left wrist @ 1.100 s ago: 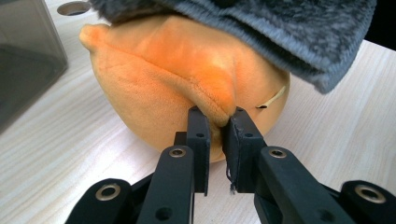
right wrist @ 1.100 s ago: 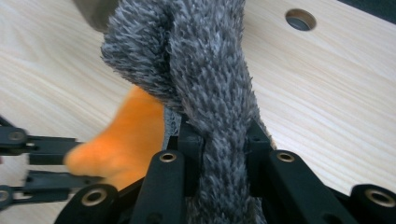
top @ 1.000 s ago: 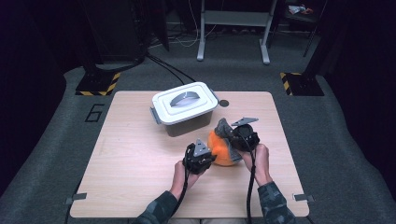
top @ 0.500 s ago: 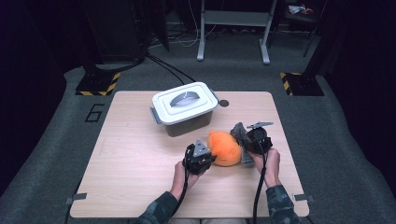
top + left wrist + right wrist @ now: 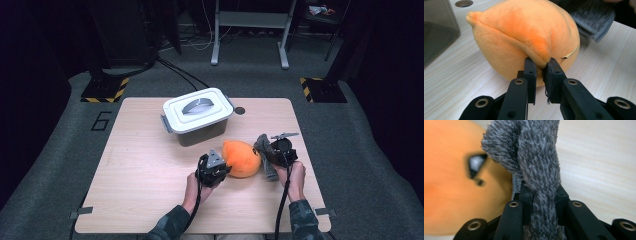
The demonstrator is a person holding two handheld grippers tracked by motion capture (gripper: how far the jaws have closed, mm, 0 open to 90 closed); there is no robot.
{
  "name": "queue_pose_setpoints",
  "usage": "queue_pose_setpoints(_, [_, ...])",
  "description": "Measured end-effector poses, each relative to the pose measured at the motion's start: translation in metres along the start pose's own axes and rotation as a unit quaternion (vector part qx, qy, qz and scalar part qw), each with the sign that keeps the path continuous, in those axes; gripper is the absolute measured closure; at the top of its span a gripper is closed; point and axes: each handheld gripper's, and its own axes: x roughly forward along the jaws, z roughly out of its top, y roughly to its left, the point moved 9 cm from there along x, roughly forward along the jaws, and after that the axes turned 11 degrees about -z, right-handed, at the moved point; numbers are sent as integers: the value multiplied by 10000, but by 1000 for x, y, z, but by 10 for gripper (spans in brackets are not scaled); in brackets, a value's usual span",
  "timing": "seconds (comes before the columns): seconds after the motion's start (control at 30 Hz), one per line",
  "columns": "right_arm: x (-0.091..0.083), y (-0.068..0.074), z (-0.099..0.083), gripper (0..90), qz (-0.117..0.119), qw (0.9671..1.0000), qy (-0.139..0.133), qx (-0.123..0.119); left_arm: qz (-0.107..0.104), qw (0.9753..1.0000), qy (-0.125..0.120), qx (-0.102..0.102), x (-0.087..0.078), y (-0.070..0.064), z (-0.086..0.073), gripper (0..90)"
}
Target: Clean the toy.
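Note:
An orange plush toy [image 5: 242, 158] lies on the wooden table [image 5: 140, 165], in front of a lidded box. My left gripper [image 5: 220, 167] is at its left side, jaws shut on a raised fold of the orange plush [image 5: 524, 37]. A grey fuzzy part [image 5: 265, 152] hangs at the toy's right side. My right gripper [image 5: 272, 157] is shut on that grey fuzzy piece [image 5: 541, 170], with the orange body [image 5: 454, 190] and a dark eye mark beside it.
A grey box with a white handled lid [image 5: 197, 112] stands behind the toy, near the table's middle. A round hole [image 5: 240, 110] sits in the tabletop by the far edge. Bare wood stretches to the left. Dark stands and a white frame [image 5: 250, 30] rise beyond the table.
The toy has come down and toward the table's front. My right gripper moved right and nearer with the grey piece; the left gripper stayed on the orange body.

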Motion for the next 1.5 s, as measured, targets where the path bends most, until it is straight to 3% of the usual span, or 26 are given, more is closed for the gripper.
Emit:
queue_pose_setpoints(0.07, [-7,1,5,749,-4,9999,-109,-47,13,10000,-12,17,0,0,0,807])
queue_pose_setpoints(0.1, [-22,7,15,749,55,9996,-251,-98,7,10000,-23,8,0,0,1,807])
queue_pose_setpoints(0.13, [-22,7,15,749,55,9996,-251,-98,7,10000,-23,8,0,0,1,807])
queue_pose_setpoints(0.23, [-41,27,32,749,295,9978,-527,-273,3,10000,-30,8,0,-1,2,807])
queue_pose_setpoints(0.27, [-49,40,39,748,470,9961,-617,-415,0,10000,-27,20,0,-1,2,807])
queue_pose_setpoints(0.37, [-58,63,48,747,708,9931,-709,-615,-9,10000,-21,26,0,-1,2,807])
queue_pose_setpoints(0.4, [-58,63,48,747,708,9931,-709,-615,-9,10000,-21,26,0,-1,2,807])
queue_pose_setpoints(0.43, [-61,76,52,747,802,9908,-761,-777,-13,10000,-23,28,1,-1,3,807])
queue_pose_setpoints(0.53, [-60,94,55,747,976,9881,-760,-909,1,10000,-24,45,0,-1,3,807])
queue_pose_setpoints(0.6, [-58,99,54,747,978,9880,-733,-942,-6,10000,-25,43,0,-1,3,807])
queue_pose_setpoints(0.63, [-49,104,51,747,883,9882,-649,-1073,-3,10000,-23,43,1,-2,3,807])
queue_pose_setpoints(0.83, [-40,103,46,748,736,9890,-595,-1135,-47,10000,-10,9,1,-2,1,806])
queue_pose_setpoints(1.07, [-37,84,44,748,433,9911,-565,-1121,-64,10000,-16,3,2,-2,1,806])
queue_pose_setpoints(1.1, [-36,76,43,748,382,9922,-570,-1037,-67,10000,-16,0,2,-2,0,806])
queue_pose_setpoints(1.43, [-30,52,33,746,277,9961,-438,-716,-103,9999,-19,-46,2,-3,0,806])
queue_pose_setpoints(1.5, [-25,43,29,746,157,9971,-360,-657,-94,10000,-16,-29,2,-2,0,805])
